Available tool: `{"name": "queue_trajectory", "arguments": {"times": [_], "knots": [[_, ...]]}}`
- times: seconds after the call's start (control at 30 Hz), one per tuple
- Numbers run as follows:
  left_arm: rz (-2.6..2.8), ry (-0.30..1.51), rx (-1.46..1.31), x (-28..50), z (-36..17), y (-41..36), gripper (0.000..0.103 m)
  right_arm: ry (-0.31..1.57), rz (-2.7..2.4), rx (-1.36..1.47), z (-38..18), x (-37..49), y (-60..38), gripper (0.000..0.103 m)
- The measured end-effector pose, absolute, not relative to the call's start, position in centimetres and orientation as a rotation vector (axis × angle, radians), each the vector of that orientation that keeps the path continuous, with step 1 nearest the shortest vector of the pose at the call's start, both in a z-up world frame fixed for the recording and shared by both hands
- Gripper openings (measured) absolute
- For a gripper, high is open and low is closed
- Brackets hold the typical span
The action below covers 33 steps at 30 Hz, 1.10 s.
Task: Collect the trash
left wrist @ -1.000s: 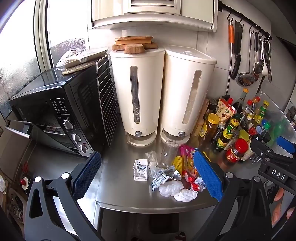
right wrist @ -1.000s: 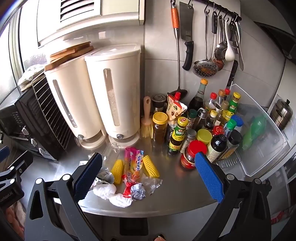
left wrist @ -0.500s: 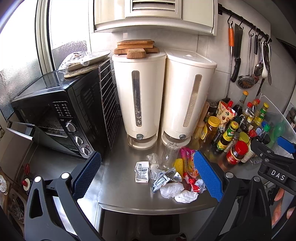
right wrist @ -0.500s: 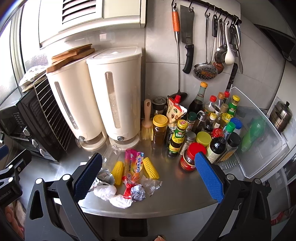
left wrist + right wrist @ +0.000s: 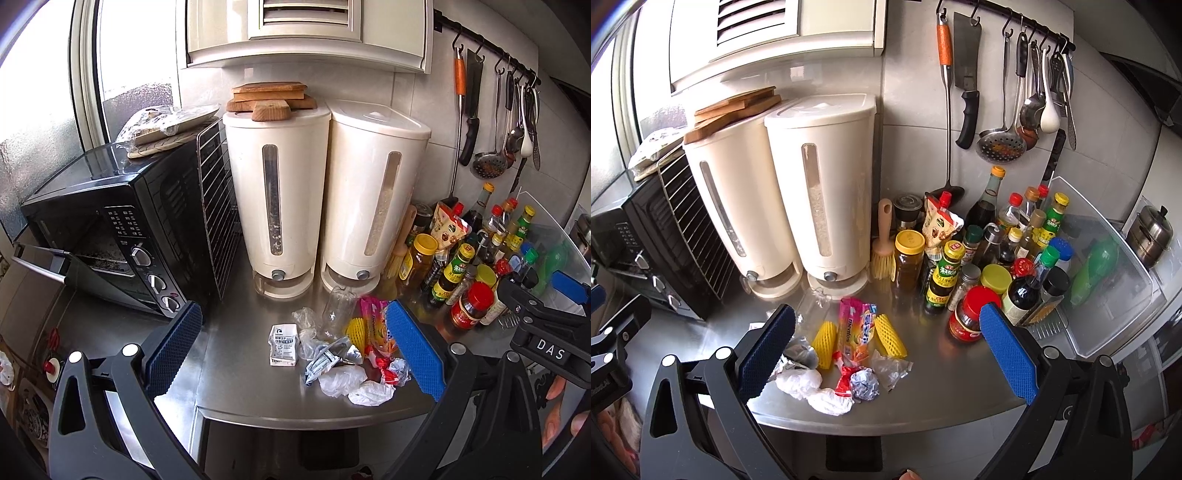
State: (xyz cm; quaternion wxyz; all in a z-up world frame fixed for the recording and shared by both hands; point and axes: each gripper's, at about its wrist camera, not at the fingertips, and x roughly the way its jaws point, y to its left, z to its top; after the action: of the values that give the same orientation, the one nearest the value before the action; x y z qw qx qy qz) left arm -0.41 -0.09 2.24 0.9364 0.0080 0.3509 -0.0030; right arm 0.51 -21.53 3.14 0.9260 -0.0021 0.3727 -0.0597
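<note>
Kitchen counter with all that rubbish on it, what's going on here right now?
A person holds a two-finger gripper in each hand above a steel counter. Both the left gripper and the right gripper are open and hold nothing. A pile of trash lies near the counter's front edge: a Mentos wrapper, yellow foam nets, crumpled white plastic and a foil ball. Nothing has been picked up yet.

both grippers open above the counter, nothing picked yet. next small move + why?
Probably lower the right gripper onto the crumpled silver foil ball. Both it and the left gripper are open and empty, and the ball lies between the right gripper's blue pads, near the steel counter front edge, apart from the red-lidded jar.
</note>
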Motion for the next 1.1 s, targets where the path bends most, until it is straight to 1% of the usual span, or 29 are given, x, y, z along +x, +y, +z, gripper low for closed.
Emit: {"name": "queue_trajectory", "arguments": {"times": [1.1], "knots": [[-0.011, 0.703, 0.008, -0.18, 2.41, 0.11, 0.095, 0.761, -0.122, -0.005, 3.48, 1.04, -21.74, 0.1]]}}
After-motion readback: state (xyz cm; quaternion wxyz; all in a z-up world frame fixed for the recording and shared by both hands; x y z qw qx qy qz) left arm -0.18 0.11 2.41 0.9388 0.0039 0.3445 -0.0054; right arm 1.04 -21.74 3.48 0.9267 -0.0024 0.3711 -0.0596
